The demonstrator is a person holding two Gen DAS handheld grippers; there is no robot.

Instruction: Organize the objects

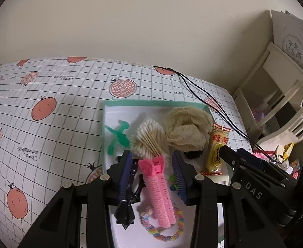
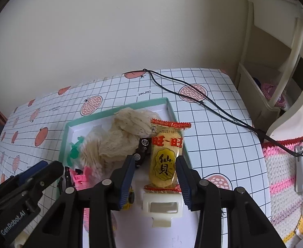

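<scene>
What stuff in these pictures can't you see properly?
- Black toy car, right wrist view: mostly hidden under the cream cloth.
- Yellow thing, right wrist view: behind the right gripper finger.
- Rope ring, left wrist view: partly under the pink hair roller.

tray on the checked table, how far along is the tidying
Mostly done, it seems: the green-rimmed tray already holds cotton swabs, a beige cloth, a green plastic piece, a pink hair roller and a braided ring. In hand: nothing gripped; the right gripper is open around the snack packet, the left gripper open over the roller. Left: seating the packet, which overhangs the tray's rim.
</scene>
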